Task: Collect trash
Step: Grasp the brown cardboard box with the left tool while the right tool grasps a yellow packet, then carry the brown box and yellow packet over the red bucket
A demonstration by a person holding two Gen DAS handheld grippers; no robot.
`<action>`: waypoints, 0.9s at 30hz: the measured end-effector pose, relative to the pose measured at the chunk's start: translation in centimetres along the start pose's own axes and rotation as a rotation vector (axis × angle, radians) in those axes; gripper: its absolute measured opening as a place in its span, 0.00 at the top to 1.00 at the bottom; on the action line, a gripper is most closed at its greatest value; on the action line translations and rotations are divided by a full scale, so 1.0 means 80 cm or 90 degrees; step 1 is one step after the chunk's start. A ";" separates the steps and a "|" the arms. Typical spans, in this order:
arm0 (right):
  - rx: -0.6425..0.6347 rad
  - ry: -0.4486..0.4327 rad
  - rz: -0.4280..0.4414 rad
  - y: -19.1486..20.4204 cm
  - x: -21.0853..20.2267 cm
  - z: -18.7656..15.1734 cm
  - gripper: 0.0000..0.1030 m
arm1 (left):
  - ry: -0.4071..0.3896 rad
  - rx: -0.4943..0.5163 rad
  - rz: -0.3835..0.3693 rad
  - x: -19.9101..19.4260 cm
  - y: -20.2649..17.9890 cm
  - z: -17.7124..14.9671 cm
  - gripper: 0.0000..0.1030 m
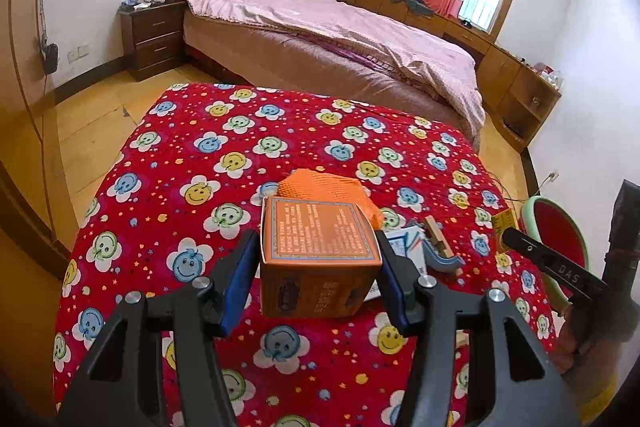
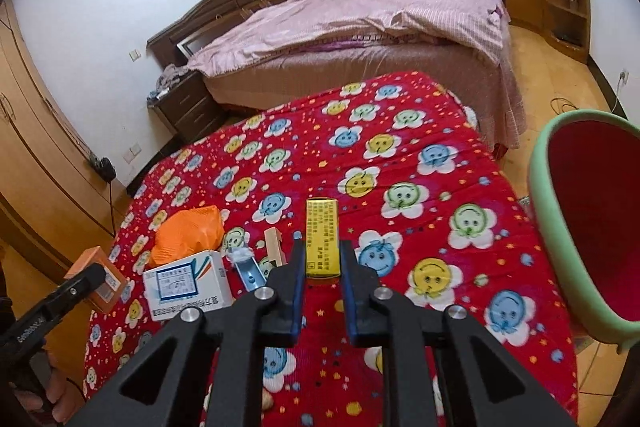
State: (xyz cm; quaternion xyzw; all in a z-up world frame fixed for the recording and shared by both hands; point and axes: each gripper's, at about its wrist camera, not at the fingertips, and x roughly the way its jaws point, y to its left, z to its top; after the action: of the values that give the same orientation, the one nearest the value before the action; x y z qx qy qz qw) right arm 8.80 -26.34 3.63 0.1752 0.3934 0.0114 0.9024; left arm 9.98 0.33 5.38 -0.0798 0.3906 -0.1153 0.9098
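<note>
My left gripper point(image 1: 316, 267) is shut on an orange-brown carton point(image 1: 320, 251), its blue pads against both sides; the carton point(image 2: 98, 279) also shows at the left of the right wrist view. My right gripper point(image 2: 322, 259) is shut on a slim yellow box point(image 2: 322, 239) that points away over the red flowered cloth point(image 2: 400, 147). That yellow box point(image 1: 504, 227) sits at the right edge of the left wrist view. Between the grippers lie an orange foam net point(image 2: 188, 231), a white and blue box point(image 2: 188, 287), a wooden piece point(image 2: 274, 247) and a blue-grey scrap point(image 2: 250, 271).
A green bin point(image 2: 540, 207) with a red inside stands just right of the table, close to my right gripper. A bed with a pink cover point(image 1: 320, 23) lies beyond the table's far edge. A dark nightstand point(image 1: 154, 35) and wooden cabinets point(image 1: 516, 79) line the walls.
</note>
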 end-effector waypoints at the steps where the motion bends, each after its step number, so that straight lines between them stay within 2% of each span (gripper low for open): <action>1: 0.002 -0.005 0.001 -0.001 -0.006 -0.001 0.83 | -0.001 0.002 -0.002 -0.002 -0.002 0.000 0.45; 16: 0.024 -0.083 0.004 -0.016 -0.092 -0.014 0.83 | -0.011 0.032 -0.050 -0.032 -0.045 -0.008 0.45; 27: 0.058 -0.102 -0.007 -0.048 -0.126 -0.032 0.83 | -0.008 0.065 -0.090 -0.041 -0.087 -0.013 0.45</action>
State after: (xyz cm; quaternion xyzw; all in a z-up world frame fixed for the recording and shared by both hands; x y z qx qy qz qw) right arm -0.40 -30.75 7.87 0.2144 0.3208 -0.0252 0.9222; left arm 5.99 -5.53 8.58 -0.0618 0.3720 -0.1986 0.9046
